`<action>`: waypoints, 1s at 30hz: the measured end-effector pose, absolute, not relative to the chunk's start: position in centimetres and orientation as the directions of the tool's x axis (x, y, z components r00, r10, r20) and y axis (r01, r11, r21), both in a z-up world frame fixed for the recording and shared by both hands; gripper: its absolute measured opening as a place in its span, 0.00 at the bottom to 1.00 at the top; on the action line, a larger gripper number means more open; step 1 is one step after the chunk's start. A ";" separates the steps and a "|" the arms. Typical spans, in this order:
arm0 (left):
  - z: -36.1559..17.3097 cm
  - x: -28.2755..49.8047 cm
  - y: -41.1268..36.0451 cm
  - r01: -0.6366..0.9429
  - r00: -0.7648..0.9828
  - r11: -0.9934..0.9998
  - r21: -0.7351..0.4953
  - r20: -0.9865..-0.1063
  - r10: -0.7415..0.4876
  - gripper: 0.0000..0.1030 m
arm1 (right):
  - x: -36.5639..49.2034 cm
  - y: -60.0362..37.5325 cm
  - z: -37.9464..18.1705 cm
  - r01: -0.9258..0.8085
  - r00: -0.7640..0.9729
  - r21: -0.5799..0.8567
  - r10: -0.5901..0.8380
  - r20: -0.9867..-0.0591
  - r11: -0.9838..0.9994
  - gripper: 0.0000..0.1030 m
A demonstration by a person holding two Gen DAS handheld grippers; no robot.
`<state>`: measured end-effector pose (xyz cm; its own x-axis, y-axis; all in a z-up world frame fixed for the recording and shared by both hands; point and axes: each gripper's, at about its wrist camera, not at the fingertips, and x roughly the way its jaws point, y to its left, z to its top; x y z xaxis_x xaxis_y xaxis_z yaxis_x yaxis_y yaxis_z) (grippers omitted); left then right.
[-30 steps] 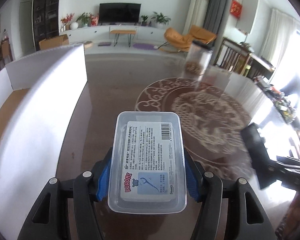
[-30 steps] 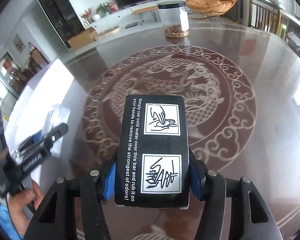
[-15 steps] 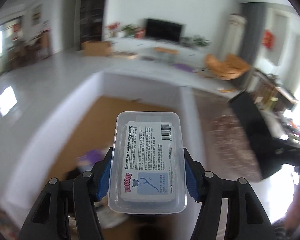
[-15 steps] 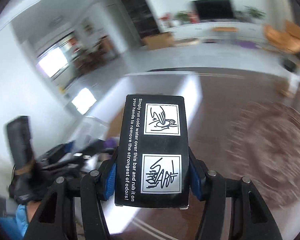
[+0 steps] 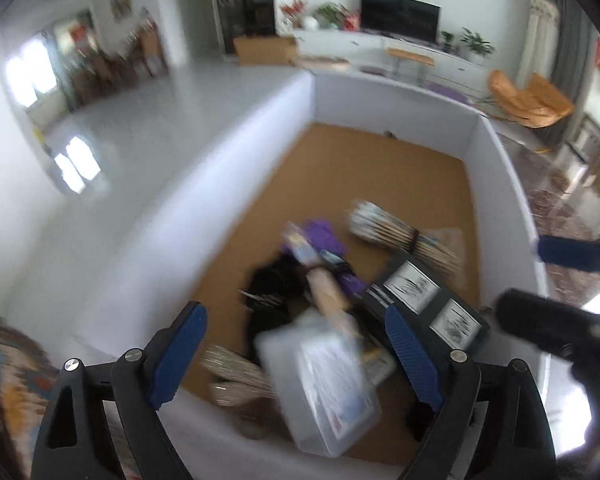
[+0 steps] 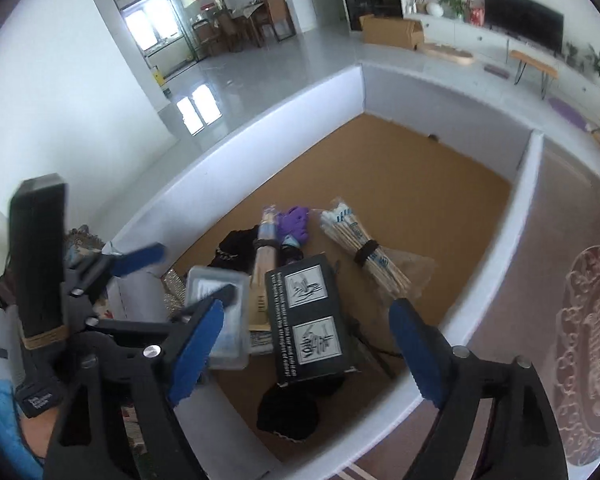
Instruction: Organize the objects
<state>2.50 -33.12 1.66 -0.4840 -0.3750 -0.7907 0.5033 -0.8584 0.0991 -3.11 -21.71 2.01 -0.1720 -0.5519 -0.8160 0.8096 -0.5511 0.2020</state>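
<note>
Two items were dropping into the white-walled bin [image 6: 452, 120], its brown cardboard floor already collecting clutter. The matte black box [image 6: 310, 320] lay flat there; the clear plastic case [image 5: 320, 384], blurred, looked mid-fall. Both the left gripper [image 5: 296, 354] and right gripper [image 6: 306, 350] had fingers spreading apart, gripping nothing.

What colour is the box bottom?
Tan brown, like cork or cardboard; white walls. Clearest in the right wrist view.

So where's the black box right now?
In the right wrist view, the black box lies inside the white bin, between the clear case and the stick bundle.
</note>
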 end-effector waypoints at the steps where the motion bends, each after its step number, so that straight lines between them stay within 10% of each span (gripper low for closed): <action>1: 2.3 2.8 -33.4 0.526 -0.473 -0.839 0.140 -0.771 -0.426 0.88 | -3.3 -21.2 2.5 0.809 -0.188 0.192 -0.554 -0.811 -0.556 0.84; 30: 7.8 5.5 -33.6 0.634 -0.426 -0.772 0.053 -0.808 -0.406 0.99 | -2.5 -20.0 7.9 0.815 -0.306 0.028 -0.470 -0.828 -0.578 0.93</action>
